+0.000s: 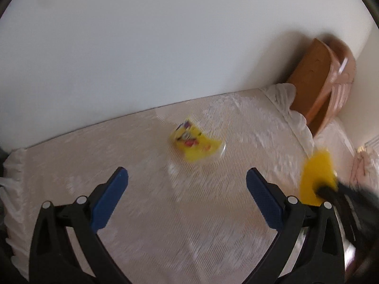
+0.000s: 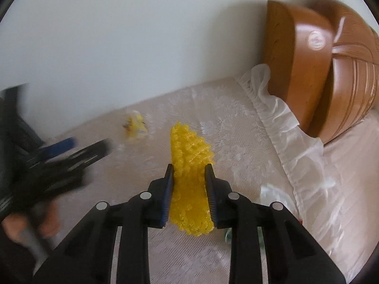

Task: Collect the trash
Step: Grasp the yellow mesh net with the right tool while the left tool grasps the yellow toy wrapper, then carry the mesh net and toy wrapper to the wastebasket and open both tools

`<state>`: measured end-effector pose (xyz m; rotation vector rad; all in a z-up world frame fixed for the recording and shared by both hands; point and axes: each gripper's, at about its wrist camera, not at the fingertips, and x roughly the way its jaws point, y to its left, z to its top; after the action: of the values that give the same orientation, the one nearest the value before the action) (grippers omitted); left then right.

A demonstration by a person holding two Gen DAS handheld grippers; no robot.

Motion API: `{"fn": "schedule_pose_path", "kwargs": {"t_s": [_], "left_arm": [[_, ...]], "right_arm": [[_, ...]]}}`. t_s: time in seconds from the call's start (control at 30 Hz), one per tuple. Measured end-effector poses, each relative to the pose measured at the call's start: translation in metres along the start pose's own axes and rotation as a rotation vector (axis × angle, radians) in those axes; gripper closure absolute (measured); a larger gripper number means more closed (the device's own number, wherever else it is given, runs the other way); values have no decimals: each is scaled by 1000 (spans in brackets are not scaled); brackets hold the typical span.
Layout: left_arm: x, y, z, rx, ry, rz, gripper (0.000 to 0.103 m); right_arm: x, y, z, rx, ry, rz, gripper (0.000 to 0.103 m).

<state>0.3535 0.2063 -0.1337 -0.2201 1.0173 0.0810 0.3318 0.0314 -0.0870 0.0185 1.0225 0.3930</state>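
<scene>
Yellow mesh, crinkly and net-like, sits clamped between the two pads of the right gripper at the lower middle of the right wrist view; its upper part fans out past the fingertips toward the frame centre. In the left wrist view the same mesh shows as a blur at the right edge.

The left gripper fills the bottom of its own view with its blue pads wide apart and nothing between them. Above the gap, near the frame centre, a yellow wrapper with a printed picture lies on the bedspread, apart from both pads. The right wrist view shows that wrapper left of centre, beyond the blurred left gripper at the left edge; a hand shows at the lower left.

The bedspread is pale pink with a woven flower pattern and a white frill running along its upper right. A brown wooden headboard stands in the upper right corner against a white wall. Some pale crumpled plastic lies at the lower right, just beside the right gripper's arm.
</scene>
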Motion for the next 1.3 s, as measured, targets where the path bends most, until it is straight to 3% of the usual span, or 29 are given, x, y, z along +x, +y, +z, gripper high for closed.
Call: {"fn": "schedule_pose_path", "kwargs": {"t_s": [0.1, 0.23, 0.3, 0.4, 0.47, 0.63, 0.9, 1.13, 1.3], "left_arm": [[31, -11, 16, -52, 48, 16, 11], [66, -17, 31, -123, 95, 99, 20], [79, -17, 35, -155, 118, 142, 41], [91, -16, 37, -198, 144, 164, 51], [92, -19, 36, -186, 132, 184, 52], [88, -23, 31, -159, 123, 178, 69], [48, -23, 13, -99, 78, 137, 73], [-33, 7, -45, -52, 6, 3, 73], [-68, 16, -78, -12, -7, -50, 73]], "right_arm": [[-28, 0, -19, 34, -29, 21, 76], [-54, -5, -46, 70, -36, 28, 76], [-63, -10, -59, 97, -25, 38, 76], [-70, -16, -75, 133, -11, 45, 76], [-74, -19, -81, 143, -7, 39, 76], [-77, -20, -88, 154, -1, 40, 76], [-88, -16, -92, 136, -31, 33, 76], [-107, -10, -118, 150, -45, 42, 76], [-119, -9, -148, 179, -42, 61, 76]]}}
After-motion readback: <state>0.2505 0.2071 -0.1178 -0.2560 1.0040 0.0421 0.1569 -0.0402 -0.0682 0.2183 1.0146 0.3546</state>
